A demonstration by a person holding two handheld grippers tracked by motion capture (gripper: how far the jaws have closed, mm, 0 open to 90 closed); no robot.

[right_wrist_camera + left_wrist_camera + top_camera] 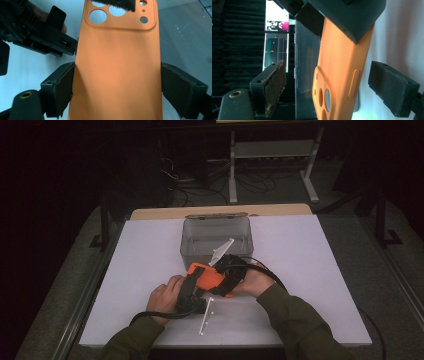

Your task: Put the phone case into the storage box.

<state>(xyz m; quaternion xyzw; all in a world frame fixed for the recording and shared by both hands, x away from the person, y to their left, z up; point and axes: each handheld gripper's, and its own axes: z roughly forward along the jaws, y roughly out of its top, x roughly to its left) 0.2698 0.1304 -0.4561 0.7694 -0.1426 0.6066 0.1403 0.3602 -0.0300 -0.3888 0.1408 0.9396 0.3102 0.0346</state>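
High view: the orange phone case [206, 276] is held above the white table [310, 270], just in front of the clear bin [216, 237], between the left gripper [192, 292] and the right gripper [227, 277].

Left gripper view: its jaws stand spread, clear of the case's faces. Close squarely on them, avoiding the side button.

Right gripper view: its jaws pinch the case's long edges. Hold steady. The surrounding room is dark.

Room dim, table [310, 270] lit from above; close-ups soft, glare on white backdrop.
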